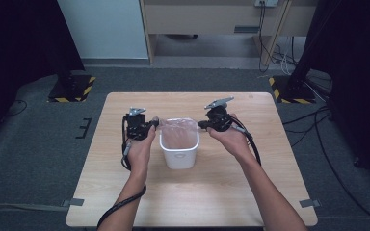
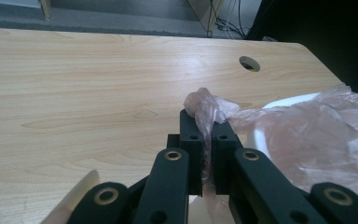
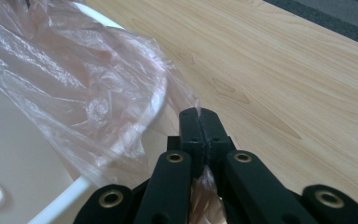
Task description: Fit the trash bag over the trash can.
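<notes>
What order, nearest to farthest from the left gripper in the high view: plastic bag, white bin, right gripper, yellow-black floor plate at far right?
From the left gripper, whose jaws pinch the bag's edge:
1. Plastic bag, touching, just to its right.
2. White bin, beside and below the bag.
3. Right gripper, across the bag.
4. Yellow-black floor plate, off the table, far right.

Surface: light wooden table (image 1: 125, 192) with visible grain, standing on dark grey carpet (image 1: 29, 144).
Cable hole: a round hole (image 2: 249, 63) near the table's far right corner.
Standing on it: a white plastic bin (image 1: 179, 155) near the middle, upright and open at the top.
Corners: grey tape strips (image 1: 73, 202) hold the near left and near right corners to the carpet.
</notes>
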